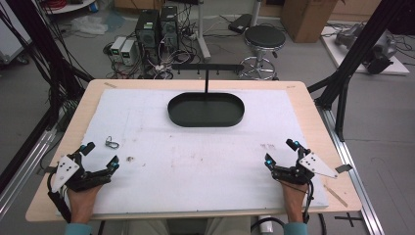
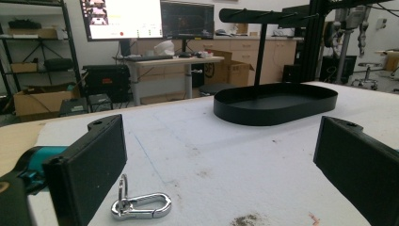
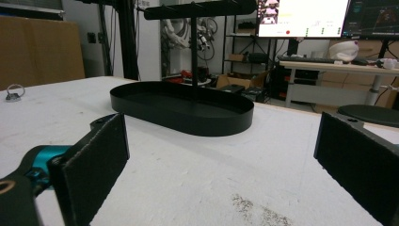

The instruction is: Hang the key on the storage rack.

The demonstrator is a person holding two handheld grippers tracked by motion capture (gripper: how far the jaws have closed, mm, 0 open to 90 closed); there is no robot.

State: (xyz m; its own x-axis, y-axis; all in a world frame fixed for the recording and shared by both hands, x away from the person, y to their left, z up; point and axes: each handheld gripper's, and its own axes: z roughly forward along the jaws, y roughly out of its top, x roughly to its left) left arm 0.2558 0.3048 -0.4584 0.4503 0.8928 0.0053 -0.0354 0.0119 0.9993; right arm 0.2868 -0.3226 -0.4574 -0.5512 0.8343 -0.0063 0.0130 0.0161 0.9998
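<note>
1. A wooden table (image 1: 313,105) has a big white mat (image 1: 205,161) on top of it.
2. A black oval tray (image 1: 205,109) sits on the mat, on the far side, in the middle. It has nothing in it.
3. A thin black post (image 1: 207,81) stands up at the back of the tray, with a black bar (image 1: 207,66) across its top.
4. The left gripper (image 1: 100,155) rests at the near left part of the mat. A hand (image 1: 84,196) holds it from behind.
5. Its two black jaws are wide apart, and they hold nothing.
6. A small silver clip (image 1: 112,143) with a ring lies flat on the mat. It is near the left gripper, just ahead of it. In the left gripper view the clip (image 2: 141,205) lies just beside the left jaw, between the two jaws, and does not touch them.
7. The right gripper (image 1: 280,152) rests at the near right part of the mat, well apart from the clip.
8. Its jaws are wide apart too, and they hold nothing.
9. The mat has some small brown marks (image 1: 266,146) on it.
</note>
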